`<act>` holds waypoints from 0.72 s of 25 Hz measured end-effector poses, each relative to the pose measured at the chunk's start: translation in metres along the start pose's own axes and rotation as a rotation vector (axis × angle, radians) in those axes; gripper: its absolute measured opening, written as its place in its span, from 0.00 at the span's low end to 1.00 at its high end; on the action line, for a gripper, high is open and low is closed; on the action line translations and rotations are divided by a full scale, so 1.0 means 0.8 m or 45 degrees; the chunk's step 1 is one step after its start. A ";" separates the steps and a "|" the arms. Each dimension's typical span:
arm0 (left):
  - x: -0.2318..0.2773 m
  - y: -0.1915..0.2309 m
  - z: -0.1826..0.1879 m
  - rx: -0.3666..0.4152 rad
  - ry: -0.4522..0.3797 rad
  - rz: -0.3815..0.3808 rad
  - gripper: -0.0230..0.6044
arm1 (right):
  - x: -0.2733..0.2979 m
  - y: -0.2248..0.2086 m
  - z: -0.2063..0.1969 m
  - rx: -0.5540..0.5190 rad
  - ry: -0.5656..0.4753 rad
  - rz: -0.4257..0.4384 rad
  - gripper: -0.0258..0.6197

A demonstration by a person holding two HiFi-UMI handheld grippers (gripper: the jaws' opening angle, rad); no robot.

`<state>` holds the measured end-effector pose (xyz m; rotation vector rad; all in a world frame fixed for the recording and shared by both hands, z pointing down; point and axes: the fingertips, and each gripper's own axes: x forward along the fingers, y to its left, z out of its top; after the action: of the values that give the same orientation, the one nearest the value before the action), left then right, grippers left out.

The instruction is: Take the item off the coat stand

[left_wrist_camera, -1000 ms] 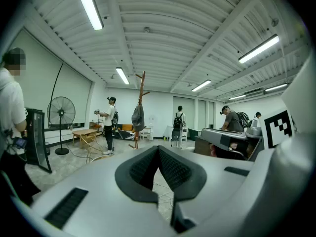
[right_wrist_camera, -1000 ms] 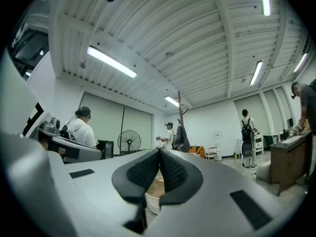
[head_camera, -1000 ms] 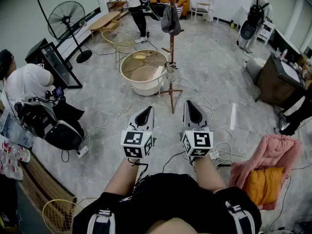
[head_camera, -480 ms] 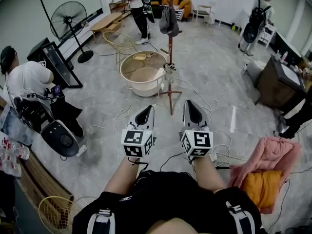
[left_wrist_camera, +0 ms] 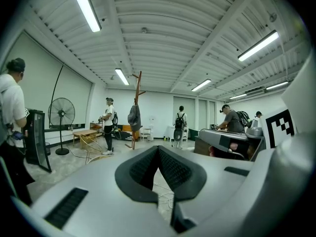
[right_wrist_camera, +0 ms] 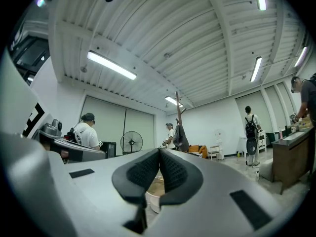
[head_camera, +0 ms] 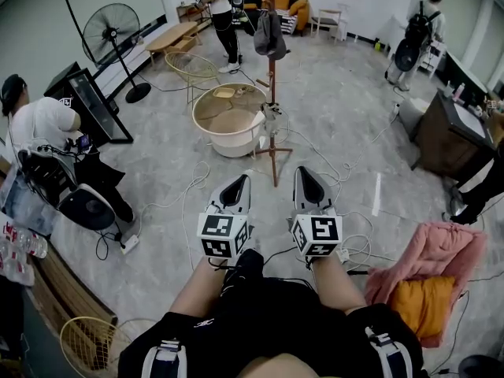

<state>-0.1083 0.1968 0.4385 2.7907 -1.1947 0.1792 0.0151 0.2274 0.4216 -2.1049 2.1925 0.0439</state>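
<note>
**Head view.** The left tool (head_camera: pixel 236 181) and the right tool (head_camera: pixel 304 173) are held side by side, low and near the person. Both point toward the far side of the room. The coat stand (head_camera: pixel 272 93) stands on the floor far ahead, about in the middle between the two tools. The gray item (head_camera: pixel 270 34) hangs on the upper part of the stand, well apart from both tools. It is soft and dark gray; I cannot tell if it is a bag or a garment. It hangs limp, with its long axis vertical along the pole and its top end at a hook. A round beige tub (head_camera: pixel 224 142) sits just beside the foot of the stand, on the left.

**Left gripper view.** The dark pads of the left tool are pressed together at the tips, and nothing is between them. The coat stand (left_wrist_camera: pixel 137 107) shows far away, above and a little left of the tips. The gray item (left_wrist_camera: pixel 134 116) hangs straight down against its pole.

**Right gripper view.** The right tool is also pressed together and holds nothing. The coat stand (right_wrist_camera: pixel 177 110) rises far behind the tips, slightly to the right. The gray item (right_wrist_camera: pixel 181 137) hangs from it as a narrow, upright shape.
</note>
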 end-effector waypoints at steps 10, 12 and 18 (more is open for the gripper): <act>0.083 0.016 -0.022 0.005 -0.015 -0.072 0.06 | 0.053 -0.066 -0.035 -0.045 0.009 -0.109 0.06; 0.113 0.037 -0.021 0.001 -0.011 -0.077 0.06 | 0.087 -0.078 -0.033 -0.049 -0.001 -0.126 0.06; 0.244 0.111 -0.003 -0.018 0.012 -0.097 0.06 | 0.230 -0.119 -0.045 -0.024 0.016 -0.137 0.06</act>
<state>-0.0392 -0.0034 0.4737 2.8138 -1.0810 0.1770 0.1008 0.0367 0.4451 -2.2350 2.0898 0.0434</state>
